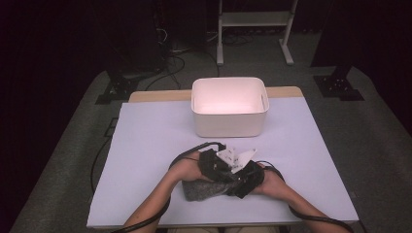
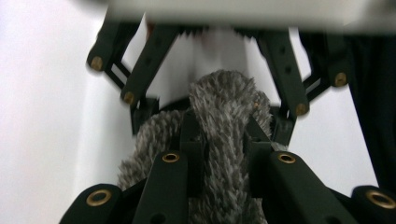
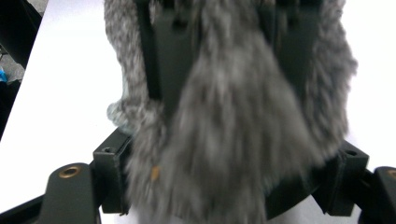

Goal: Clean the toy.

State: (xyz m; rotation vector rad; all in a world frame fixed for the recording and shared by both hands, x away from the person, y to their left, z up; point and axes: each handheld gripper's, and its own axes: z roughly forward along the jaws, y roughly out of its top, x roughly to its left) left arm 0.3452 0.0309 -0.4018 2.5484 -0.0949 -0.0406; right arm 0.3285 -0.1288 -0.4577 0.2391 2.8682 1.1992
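Item: grey furry cloth (image 1: pixel 204 191), lain near the table's (image 1: pixel 145 145) front edge. Clamped by the left gripper (image 2: pixel 223 140); draped between the right gripper's (image 3: pixel 224 154) wide-spread jaws.

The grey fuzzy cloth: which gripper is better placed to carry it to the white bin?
Probably left. The left gripper is shut on the cloth; the right gripper's jaws stand wide around it.

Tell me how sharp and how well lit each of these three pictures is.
High view: the table is evenly lit, the white bin glows pinkish inside, and the room behind is nearly black. Left gripper view: the grey furry cloth is fairly sharp, while the background is washed out white. Right gripper view: the cloth sits very close and is soft and blurred.
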